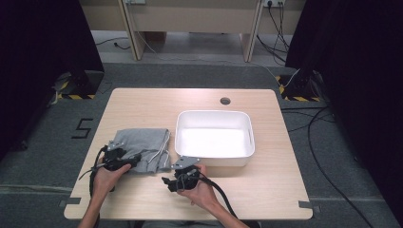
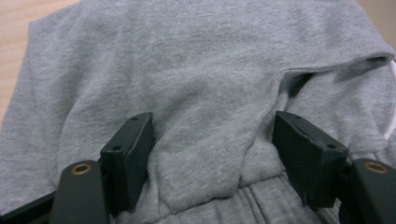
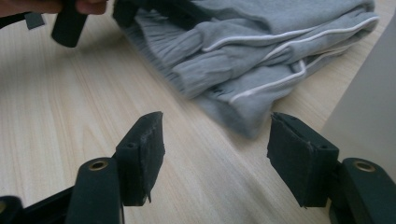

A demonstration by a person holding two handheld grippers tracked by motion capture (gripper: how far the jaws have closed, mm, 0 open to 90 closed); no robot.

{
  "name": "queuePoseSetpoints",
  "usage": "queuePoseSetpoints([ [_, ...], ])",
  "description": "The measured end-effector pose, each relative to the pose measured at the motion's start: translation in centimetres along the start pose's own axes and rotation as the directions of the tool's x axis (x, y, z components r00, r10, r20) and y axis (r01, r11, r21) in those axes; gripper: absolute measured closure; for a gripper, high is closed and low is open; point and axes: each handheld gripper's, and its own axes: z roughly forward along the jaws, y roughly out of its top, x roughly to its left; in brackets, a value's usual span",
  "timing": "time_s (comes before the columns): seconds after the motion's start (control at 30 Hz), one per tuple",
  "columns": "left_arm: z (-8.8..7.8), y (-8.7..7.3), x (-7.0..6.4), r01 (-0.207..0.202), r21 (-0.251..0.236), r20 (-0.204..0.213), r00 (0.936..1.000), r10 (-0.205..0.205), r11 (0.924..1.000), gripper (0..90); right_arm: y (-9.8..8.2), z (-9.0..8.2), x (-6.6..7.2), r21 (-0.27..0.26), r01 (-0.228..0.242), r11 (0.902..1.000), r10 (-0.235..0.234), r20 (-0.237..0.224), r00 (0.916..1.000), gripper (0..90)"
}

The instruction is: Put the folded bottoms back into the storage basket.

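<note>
A folded grey garment [image 1: 142, 140] with white piping lies on the wooden table [image 1: 266, 180], left of a white bin. My left gripper [image 1: 134, 160] rests on its near edge. In the left gripper view, the left gripper [image 2: 212, 140] stands open with a raised ridge of the grey cloth [image 2: 187, 70] between its jaws. My right gripper [image 1: 167, 183] hovers low over bare wood near the garment's front right corner. Seen in the right gripper view, it [image 3: 215, 140] is open and empty, with the garment [image 3: 247, 60] just beyond.
An empty white bin [image 1: 214, 114] stands right of the garment; its wall [image 3: 369, 107] is close beside the right gripper. A round cable hole [image 1: 225, 100] sits near the table's far edge. Cables trail on the floor at the right.
</note>
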Motion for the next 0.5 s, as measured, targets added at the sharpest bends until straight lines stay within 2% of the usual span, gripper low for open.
queuePoseSetpoints([
  [0.3,-2.8,-3.1,-1.9,-0.008,-0.024,0.008,0.9999,0.008,0.9997,29.4,-0.2,-0.4,0.1,-0.003,-0.004,1.0000,0.004,-0.007,1.0000,36.0],
  [0.4,-3.7,-4.0,-2.7,-0.014,-0.015,0.012,0.9998,0.014,0.9998,29.3,-0.4,-0.5,0.2,-0.006,-0.006,1.0000,0.005,-0.010,0.9999,35.5],
  [0.5,-4.5,-4.8,-3.7,-0.008,-0.017,0.012,0.9999,0.008,0.9998,29.1,-0.5,-0.5,0.4,-0.004,-0.037,0.9993,0.037,-0.020,0.9991,33.0],
])
